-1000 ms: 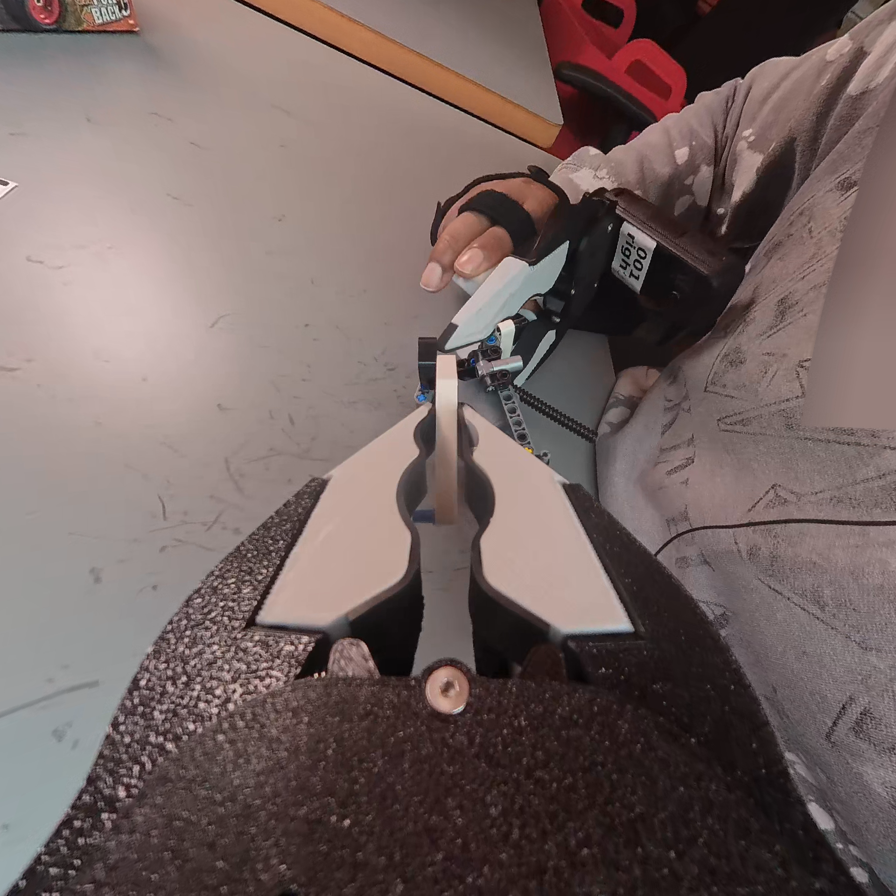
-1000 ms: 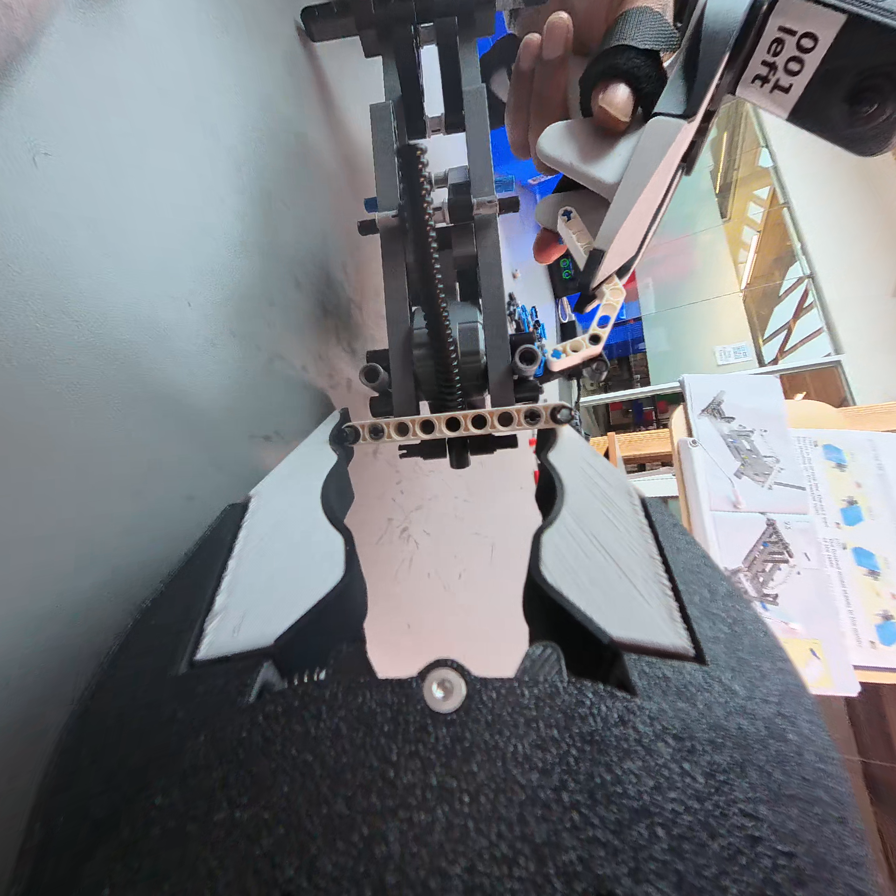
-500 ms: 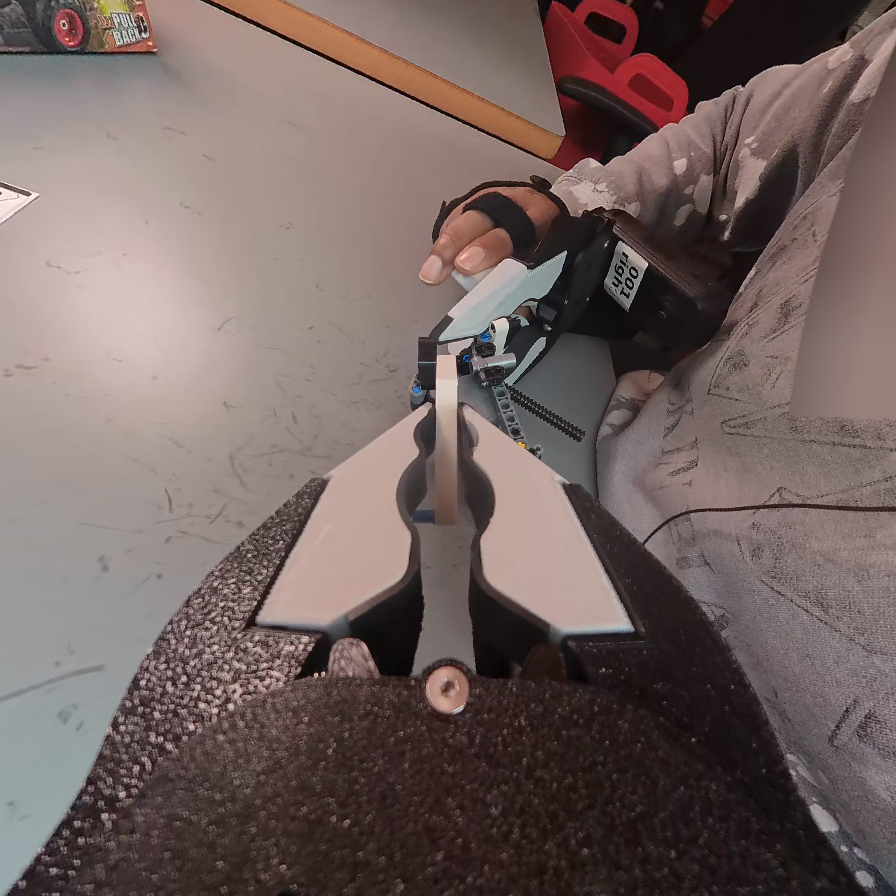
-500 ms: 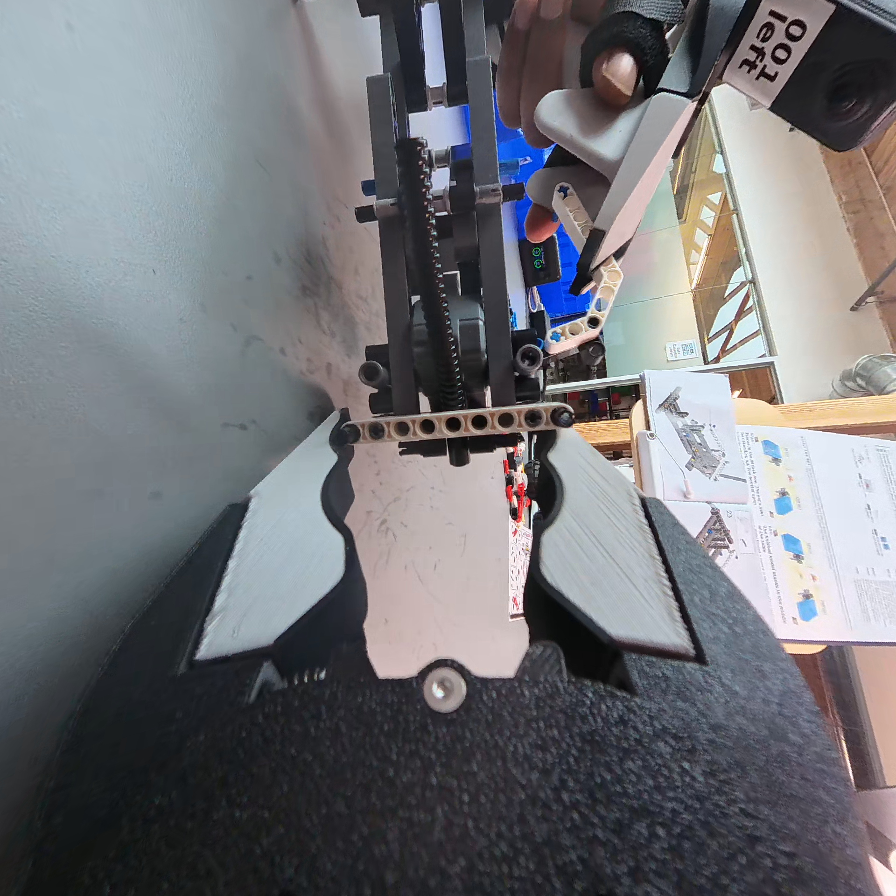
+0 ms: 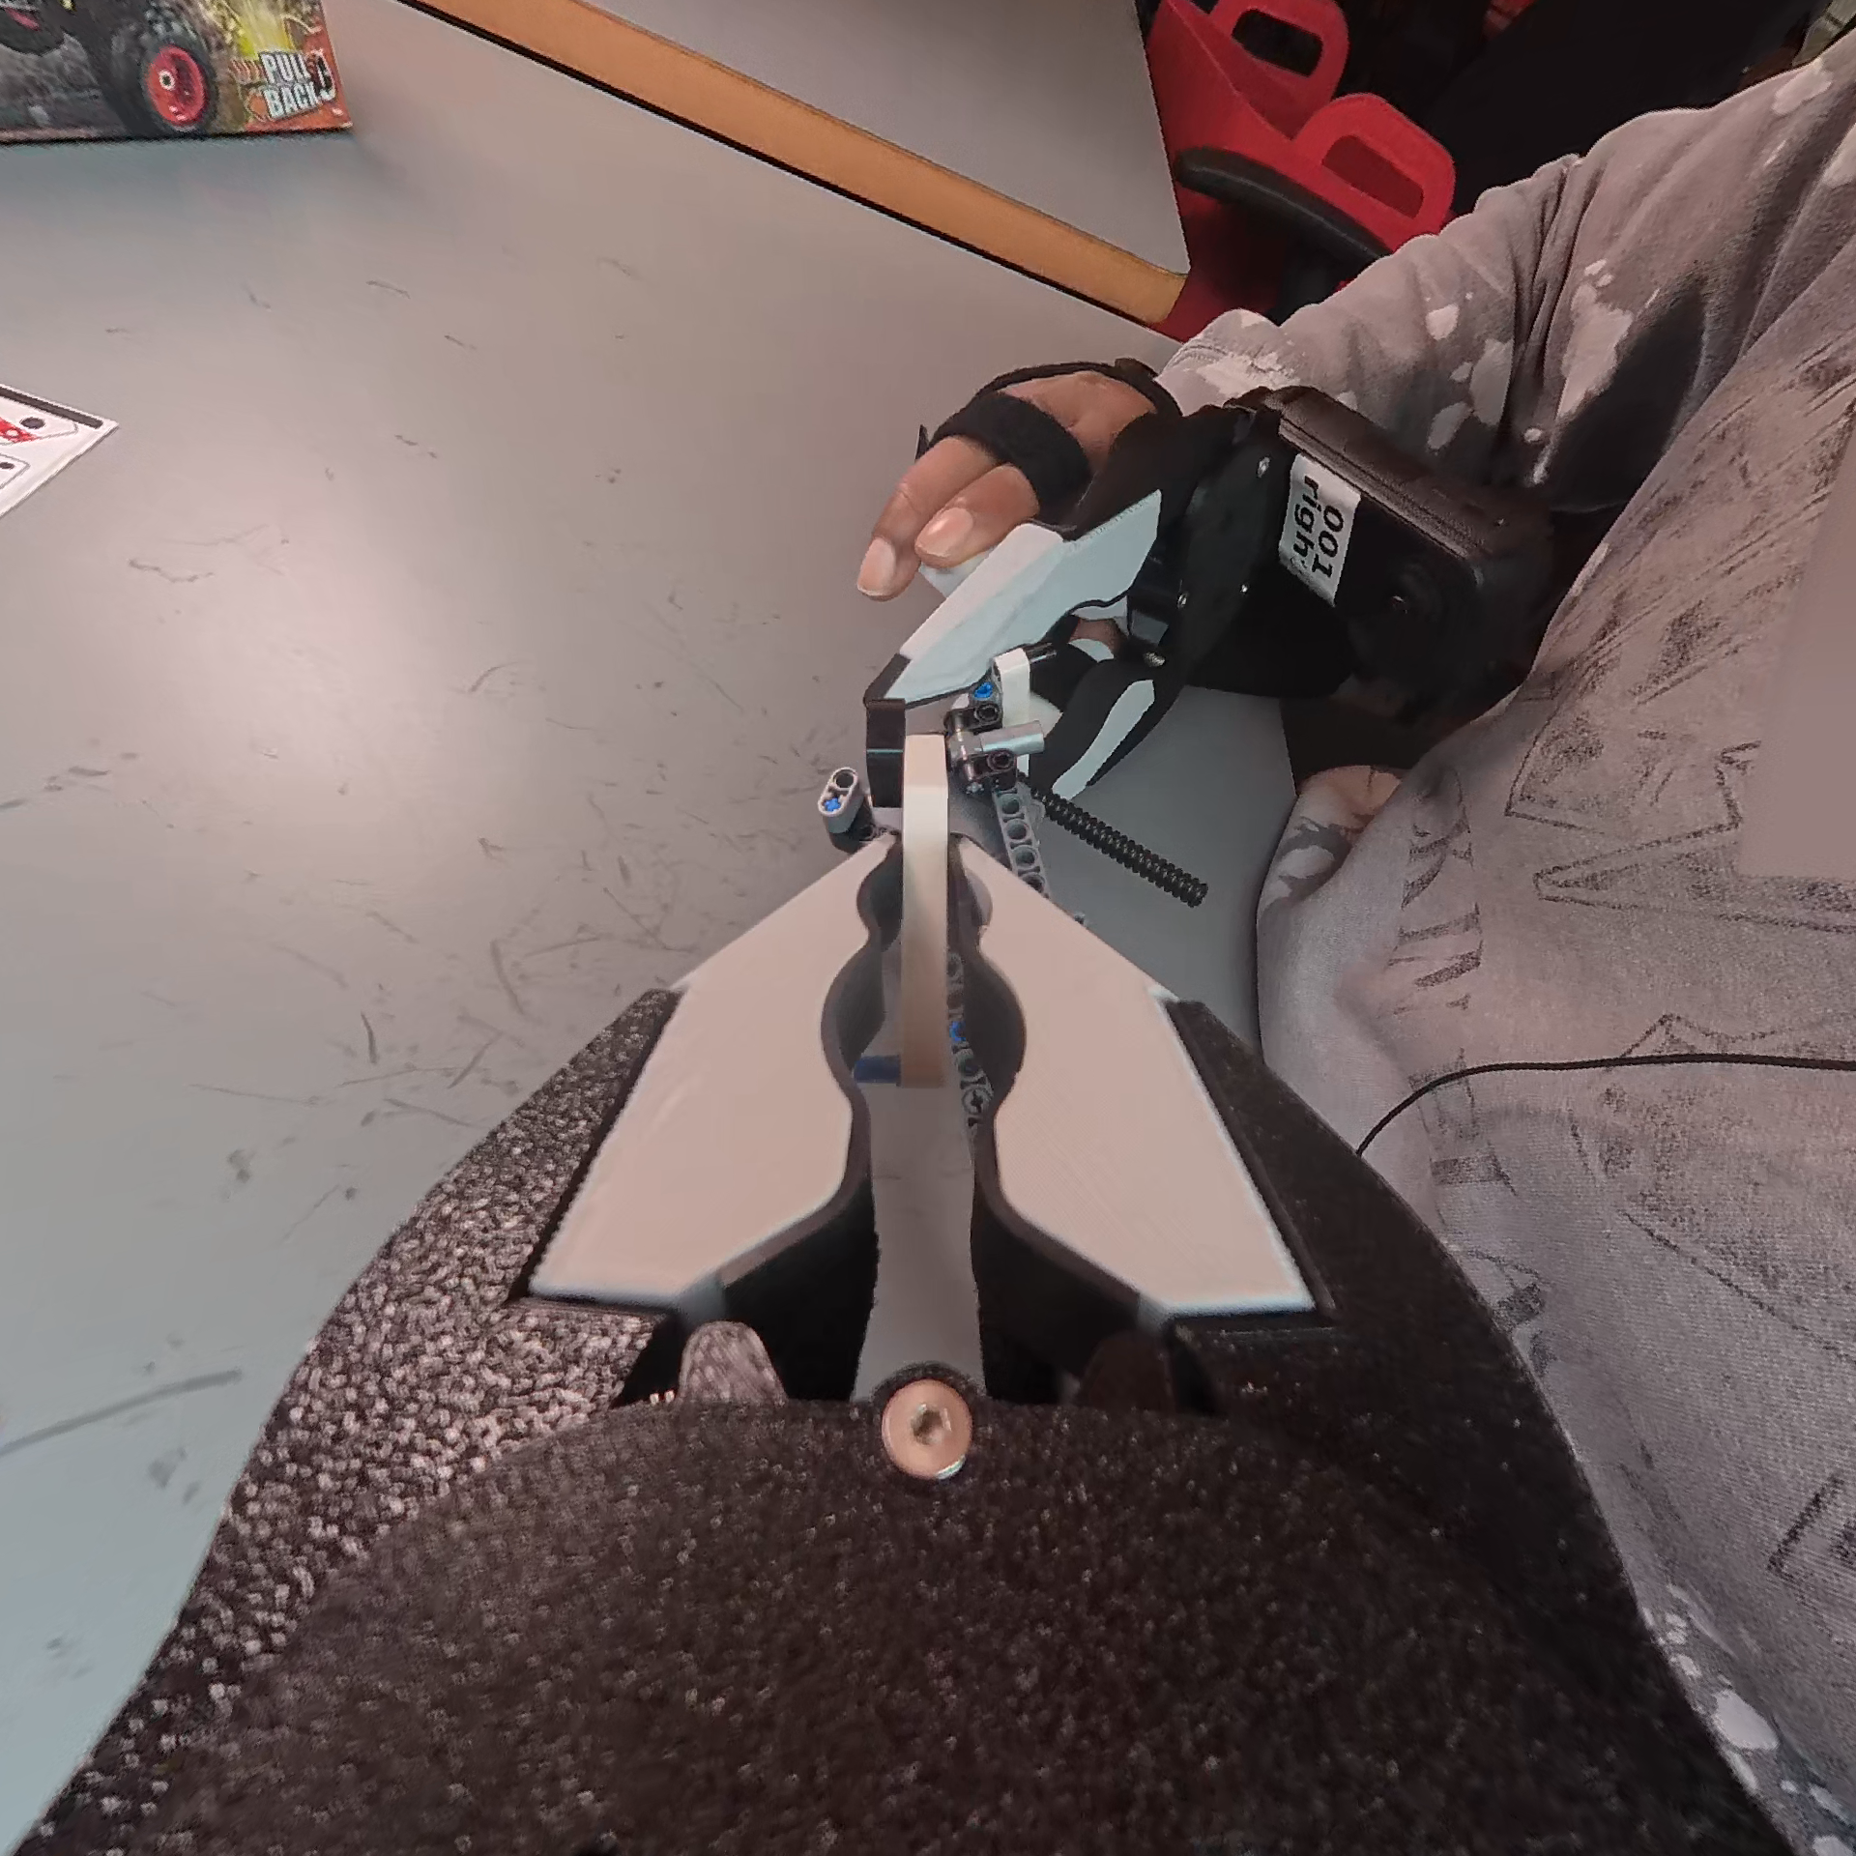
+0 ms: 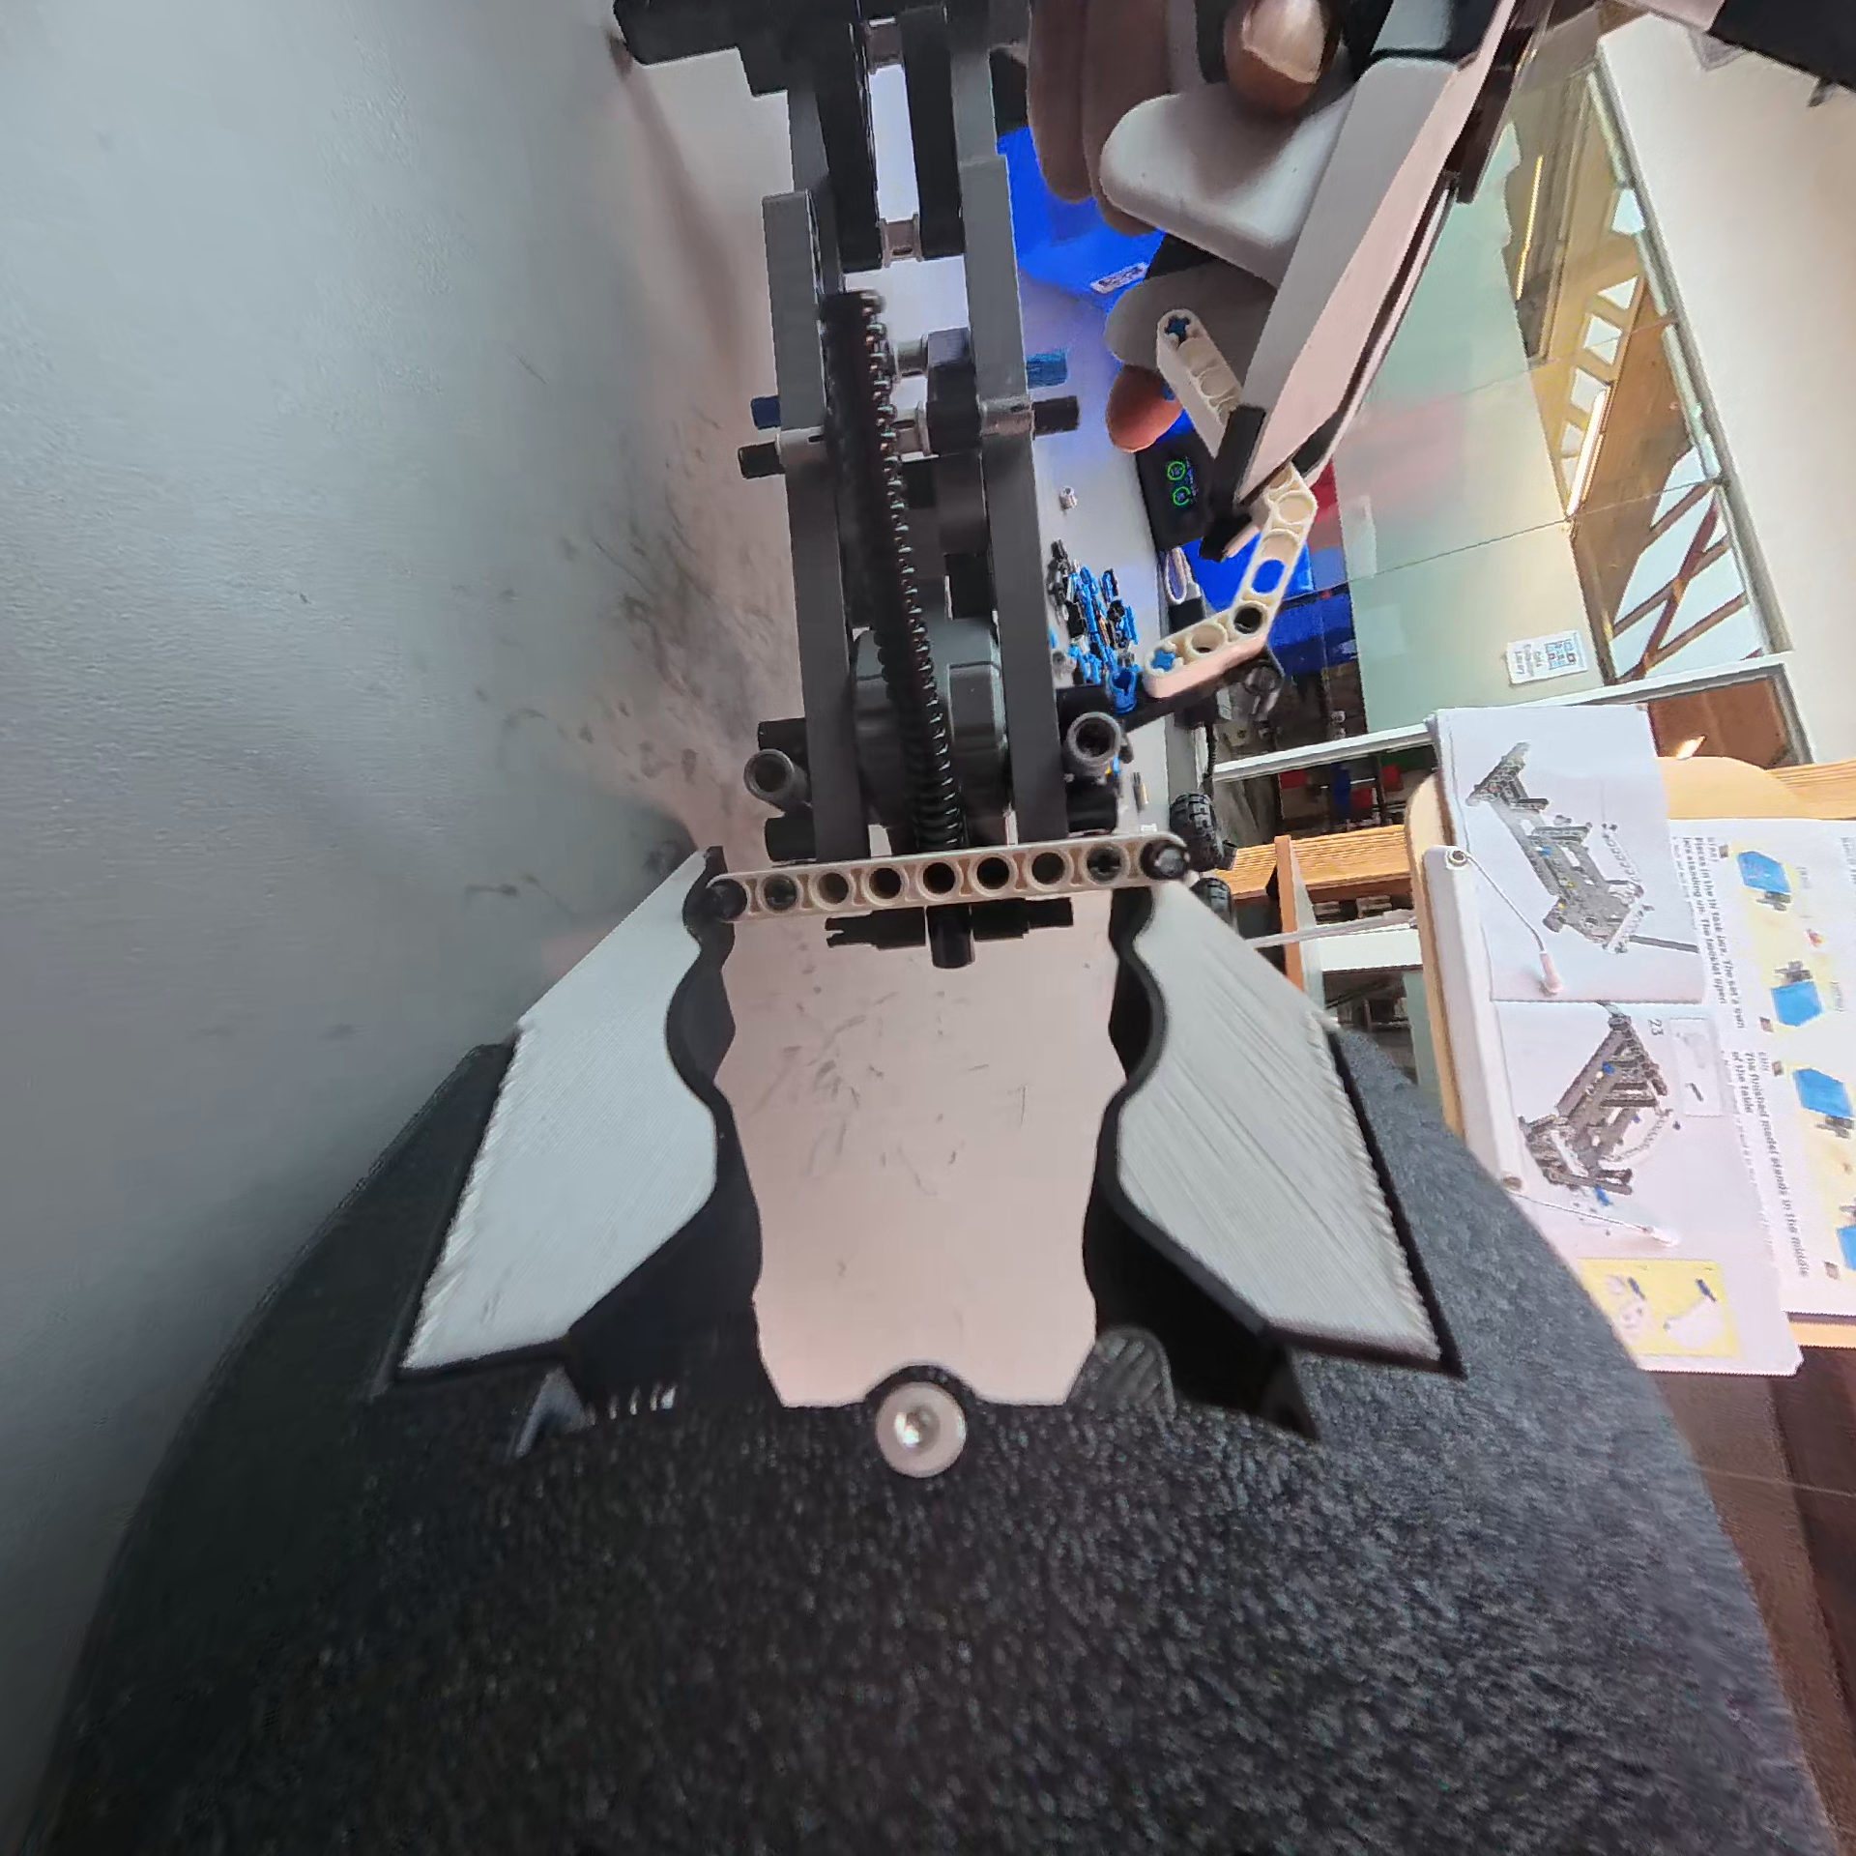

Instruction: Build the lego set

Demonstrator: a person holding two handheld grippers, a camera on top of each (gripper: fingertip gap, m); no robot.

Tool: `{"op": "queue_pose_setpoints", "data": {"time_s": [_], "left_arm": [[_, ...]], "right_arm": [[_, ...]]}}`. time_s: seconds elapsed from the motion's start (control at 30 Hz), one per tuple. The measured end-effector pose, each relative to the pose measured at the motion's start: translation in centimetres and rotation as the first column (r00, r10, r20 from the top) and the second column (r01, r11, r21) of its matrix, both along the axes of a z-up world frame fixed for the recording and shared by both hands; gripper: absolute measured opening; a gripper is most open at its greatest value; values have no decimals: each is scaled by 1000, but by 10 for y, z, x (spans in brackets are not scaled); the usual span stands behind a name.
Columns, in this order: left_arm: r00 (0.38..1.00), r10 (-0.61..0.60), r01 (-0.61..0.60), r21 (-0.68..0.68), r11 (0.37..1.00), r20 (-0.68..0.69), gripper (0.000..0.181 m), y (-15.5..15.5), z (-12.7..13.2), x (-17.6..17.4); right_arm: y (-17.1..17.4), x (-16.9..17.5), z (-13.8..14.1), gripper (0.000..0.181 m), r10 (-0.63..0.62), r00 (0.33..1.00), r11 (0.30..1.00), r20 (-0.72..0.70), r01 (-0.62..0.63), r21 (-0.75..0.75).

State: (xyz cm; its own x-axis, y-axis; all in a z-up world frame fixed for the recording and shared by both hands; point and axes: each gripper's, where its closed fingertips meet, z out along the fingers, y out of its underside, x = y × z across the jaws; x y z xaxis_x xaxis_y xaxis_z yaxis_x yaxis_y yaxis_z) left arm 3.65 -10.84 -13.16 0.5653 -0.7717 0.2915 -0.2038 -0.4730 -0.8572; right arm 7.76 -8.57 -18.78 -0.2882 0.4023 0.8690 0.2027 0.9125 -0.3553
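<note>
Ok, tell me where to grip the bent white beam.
Pinch the bent white beam across its flat faces near the bend, from the upper arm's side, as the left gripper does; the lower arm's blue pin then faces the grey model unobstructed.

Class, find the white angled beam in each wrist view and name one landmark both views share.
Left wrist view: white beam edge-on at centre, pinched in the left claw.
Right wrist view: it sits upper right, in that claw's tips.
Shared landmark: the black spring on the grey frame.
</note>
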Motion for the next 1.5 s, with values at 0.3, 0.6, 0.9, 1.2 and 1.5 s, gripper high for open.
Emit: {"op": "queue_pose_setpoints", "data": {"time_s": [0.3, 0.6, 0.9, 1.2, 1.5], "left_arm": [[980, 73, -62, 65, 996, -187, 8, 9, -10, -21], [986, 39, -38, 11, 999, -160, 7, 12, -13, -11], [980, 12, -28, -75, 997, -200, 8, 22, -31, 3], [979, 19, -36, -81, 996, -205, 8, 24, -29, 7], [996, 12, -23, -124, 992, -87, 9, 23, -28, 6]], "right_arm": [[-10, 5, -7, 75, 36, 964, 933, 265, 62, -353], [-10, 14, -11, 75, 162, 843, 683, 512, 279, -675], [-4, 9, -13, 76, 197, 826, 576, 528, 338, -744], [0, 7, -13, 76, 228, 826, 575, 515, 313, -756], [3, 5, -13, 76, 248, 832, 557, 496, 296, -776]]}}
